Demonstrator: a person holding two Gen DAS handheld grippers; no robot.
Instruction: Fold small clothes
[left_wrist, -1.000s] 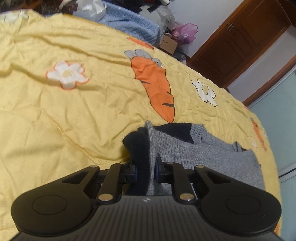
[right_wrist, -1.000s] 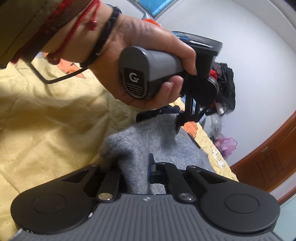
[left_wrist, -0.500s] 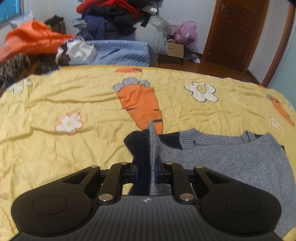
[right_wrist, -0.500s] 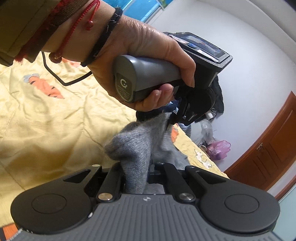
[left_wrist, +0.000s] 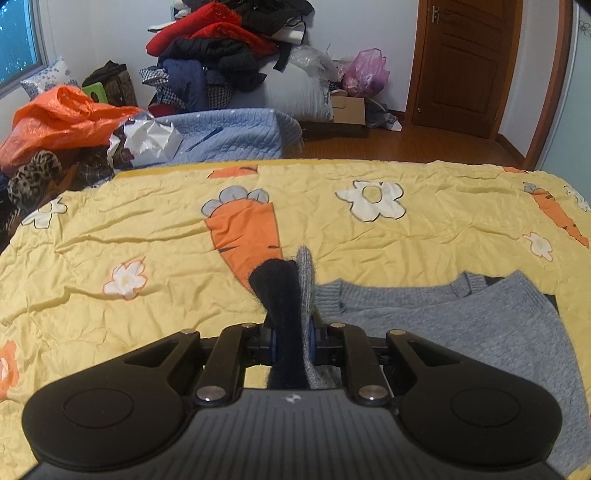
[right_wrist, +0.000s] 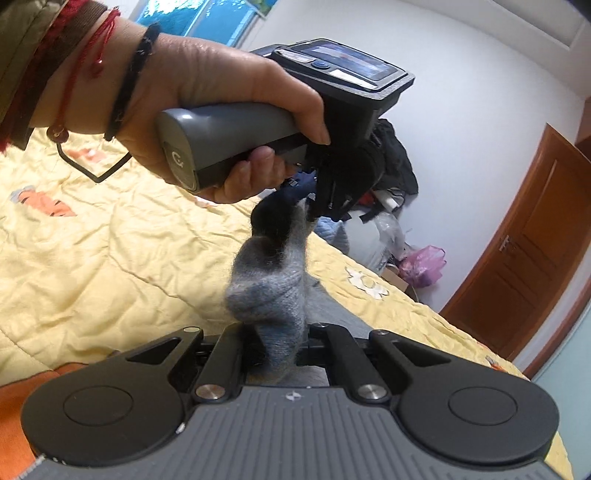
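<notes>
A small grey knit sweater (left_wrist: 461, 325) with a dark navy part lies on the yellow bedspread (left_wrist: 147, 236), to the right in the left wrist view. My left gripper (left_wrist: 291, 338) is shut on a bunched grey and navy edge of the sweater and holds it up. My right gripper (right_wrist: 282, 345) is shut on another grey fold of the sweater (right_wrist: 271, 291). The left gripper (right_wrist: 314, 210) also shows in the right wrist view, held in a hand just above and beyond, with the cloth stretched between the two.
The bedspread has carrot (left_wrist: 245, 236) and flower prints. Past the bed's far edge lie a blue quilt (left_wrist: 236, 134), an orange bag (left_wrist: 55, 125) and a pile of clothes (left_wrist: 221, 48). A wooden door (left_wrist: 461, 62) stands at the back right.
Both grippers have lifted the pinched sweater edges higher. The left view has tilted up and levelled, now showing the room beyond the bed. The cloth between the grippers is more bunched.
</notes>
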